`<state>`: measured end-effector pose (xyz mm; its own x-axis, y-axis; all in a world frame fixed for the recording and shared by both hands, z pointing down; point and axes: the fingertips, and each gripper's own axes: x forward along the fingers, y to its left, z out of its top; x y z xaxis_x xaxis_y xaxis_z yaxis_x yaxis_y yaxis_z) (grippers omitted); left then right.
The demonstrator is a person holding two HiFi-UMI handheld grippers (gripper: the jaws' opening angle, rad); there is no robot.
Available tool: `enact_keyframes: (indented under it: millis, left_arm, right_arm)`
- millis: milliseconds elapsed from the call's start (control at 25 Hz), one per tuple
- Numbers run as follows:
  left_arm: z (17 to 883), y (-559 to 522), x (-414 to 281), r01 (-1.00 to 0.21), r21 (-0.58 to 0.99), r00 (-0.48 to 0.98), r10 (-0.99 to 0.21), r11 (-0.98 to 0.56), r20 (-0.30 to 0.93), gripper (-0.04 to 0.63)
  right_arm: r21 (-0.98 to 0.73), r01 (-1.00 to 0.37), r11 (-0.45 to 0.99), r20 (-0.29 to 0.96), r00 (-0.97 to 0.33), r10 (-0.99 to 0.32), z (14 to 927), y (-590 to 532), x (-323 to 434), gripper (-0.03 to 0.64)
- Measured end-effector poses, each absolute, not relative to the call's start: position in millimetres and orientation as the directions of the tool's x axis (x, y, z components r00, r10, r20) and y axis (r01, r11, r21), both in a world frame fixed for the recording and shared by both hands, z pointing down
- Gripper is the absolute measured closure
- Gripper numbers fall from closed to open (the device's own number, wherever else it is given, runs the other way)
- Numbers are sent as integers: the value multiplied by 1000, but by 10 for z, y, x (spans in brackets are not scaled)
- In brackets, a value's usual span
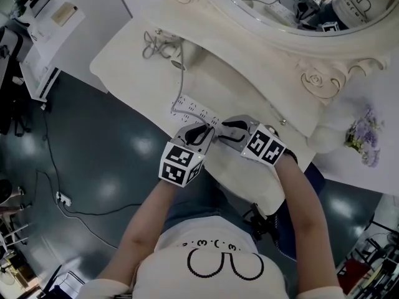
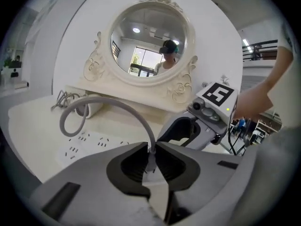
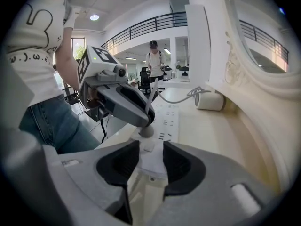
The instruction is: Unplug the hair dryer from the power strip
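A white power strip (image 1: pixel 190 109) lies on the cream vanity table (image 1: pixel 131 48), and a white hair dryer (image 1: pixel 176 55) rests further back under the mirror. The dryer's grey cord (image 2: pixel 113 106) arcs from the dryer (image 2: pixel 87 109) down to a grey plug (image 3: pixel 146 131) standing on the strip's face (image 3: pixel 169 114). My left gripper (image 1: pixel 207 134) is shut on that plug where the cord enters it (image 2: pixel 150 163). My right gripper (image 1: pixel 224 129) faces it from the right, its jaws pressed on the strip's near end (image 3: pixel 151 164). The two grippers' tips almost touch.
An ornate round mirror (image 1: pixel 280 17) rises behind the table. Purple flowers (image 1: pixel 363 136) stand at the right. A loose cable bundle (image 1: pixel 153 42) lies beside the dryer. On the dark floor to the left a black cable runs to another socket block (image 1: pixel 62 199).
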<state>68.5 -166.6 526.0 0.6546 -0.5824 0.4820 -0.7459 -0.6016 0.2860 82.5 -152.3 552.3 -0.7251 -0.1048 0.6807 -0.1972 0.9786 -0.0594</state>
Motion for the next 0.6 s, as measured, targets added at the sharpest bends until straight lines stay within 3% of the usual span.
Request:
enact_keyframes:
  millis: [200,280,360,440,600]
  left_arm:
    - [5334,-1599,738,-680,-46,591,-585,-732,556,549]
    - [5324,-1609,727,-696,28,615,-575,-718,540,549]
    - [5267,-1656,693,-736,246,657,-577,-631,485,550]
    - [5223,-1682,673,-745,348,664,-591,-569,458,548]
    - [5278,-1620,715,-718,69,614,-585,-692,530,554]
  right_arm:
    - [-60,-189,980,690,-718,-96,5538,-1534,825,460]
    - [-60,-189,980,692,-715,-95,5539,-1534,818,460]
    - [-61,-195,979,690,-717,-100,5538,-1533,816,460]
    - [-61,-201,978,689,-717,-104,5533,-1533,817,460]
    - [-60,-196,979,699,-708,-99,5539,-1531,821,460]
